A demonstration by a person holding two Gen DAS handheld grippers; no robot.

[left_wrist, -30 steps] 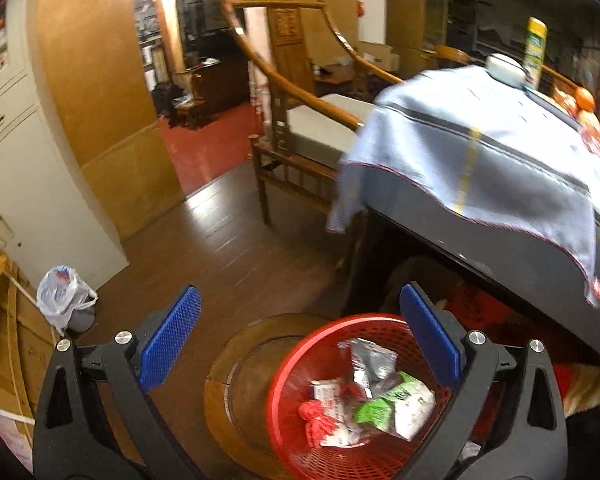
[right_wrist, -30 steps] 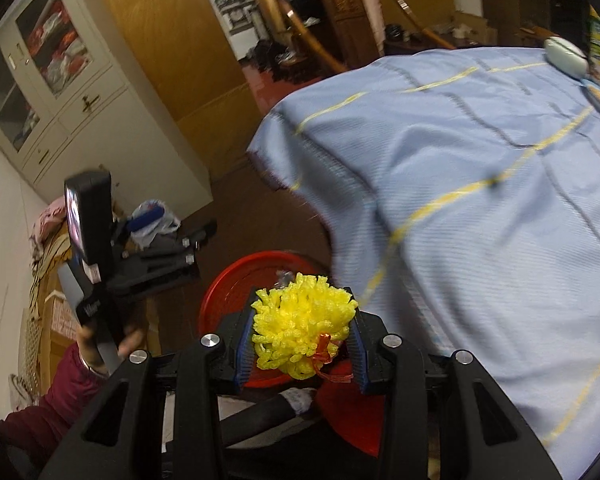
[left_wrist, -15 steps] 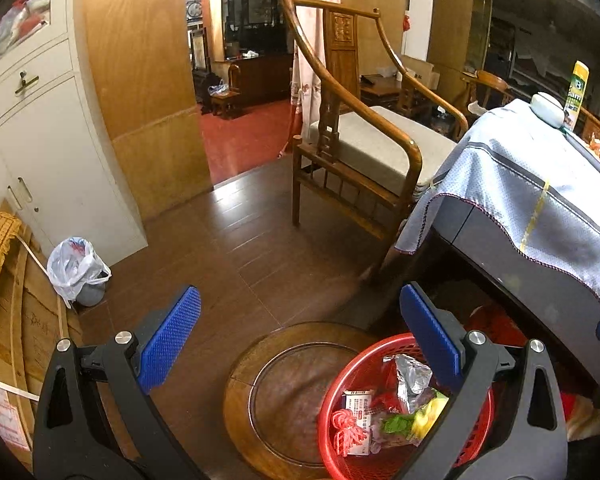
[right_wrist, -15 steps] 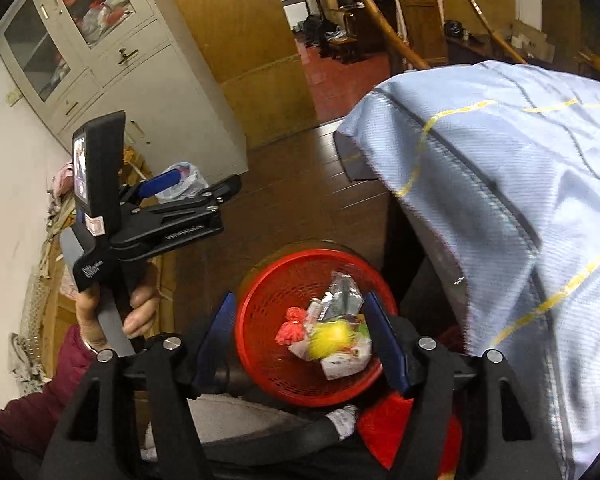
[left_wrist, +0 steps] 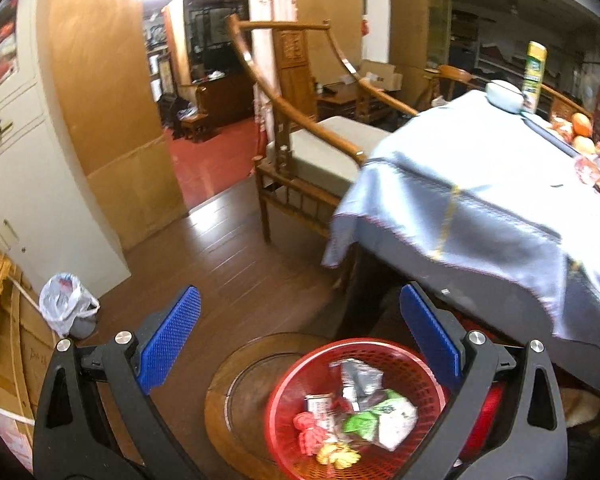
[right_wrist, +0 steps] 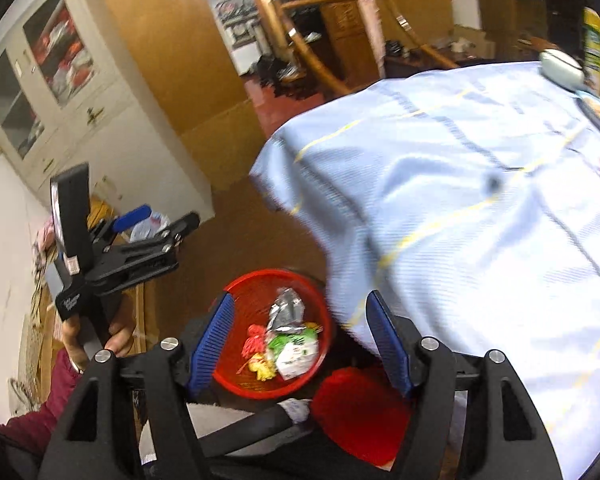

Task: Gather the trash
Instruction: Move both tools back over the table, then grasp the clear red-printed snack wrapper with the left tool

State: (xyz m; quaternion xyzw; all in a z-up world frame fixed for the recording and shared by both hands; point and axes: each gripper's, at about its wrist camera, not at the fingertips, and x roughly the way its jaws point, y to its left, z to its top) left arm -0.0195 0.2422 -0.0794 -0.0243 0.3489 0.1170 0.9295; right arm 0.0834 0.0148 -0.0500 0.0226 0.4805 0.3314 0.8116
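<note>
Right claw [right_wrist: 300, 344], spread empty above blurry, seemingly wrapper-filled red basket [right_wrist: 236, 376].

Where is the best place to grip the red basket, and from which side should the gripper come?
Grip the red basket by its thin upright rim, one finger inside and one outside, coming from above: the top is open, the trash lies low inside.

The red basket [left_wrist: 384, 356] is cut by the bottom edge and partly hidden behind the left tongs [left_wrist: 300, 344]. The trash [right_wrist: 284, 340] inside is blurred. The worktop [right_wrist: 480, 208] runs out at the right edge.
</note>
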